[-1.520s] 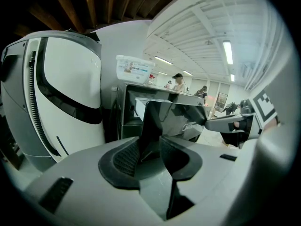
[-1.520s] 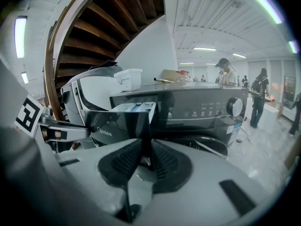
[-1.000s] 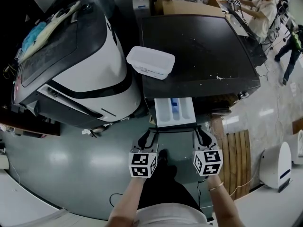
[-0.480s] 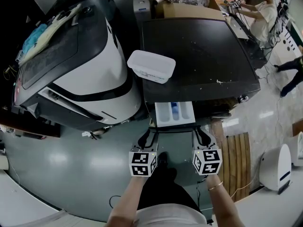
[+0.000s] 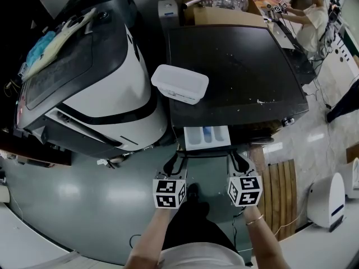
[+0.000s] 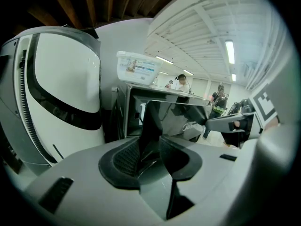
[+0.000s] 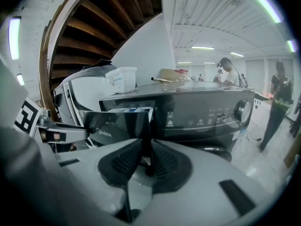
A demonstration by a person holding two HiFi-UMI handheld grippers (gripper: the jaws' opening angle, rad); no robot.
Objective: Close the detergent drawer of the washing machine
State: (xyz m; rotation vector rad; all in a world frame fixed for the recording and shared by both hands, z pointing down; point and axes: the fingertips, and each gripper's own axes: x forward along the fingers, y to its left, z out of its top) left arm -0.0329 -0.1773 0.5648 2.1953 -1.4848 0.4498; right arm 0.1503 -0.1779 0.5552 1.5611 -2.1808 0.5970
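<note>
The detergent drawer (image 5: 206,137) stands partly out of the upper left of the front of the washing machine (image 5: 235,72), directly ahead of both hands; its dark front panel (image 5: 207,151) runs crosswise from one gripper to the other. The left gripper (image 5: 173,160) seems to pinch the left end of this panel and the right gripper (image 5: 240,160) nips the right end, so both are equally near; I judge the push must go straight forward, along the drawer's own sliding line.
</note>
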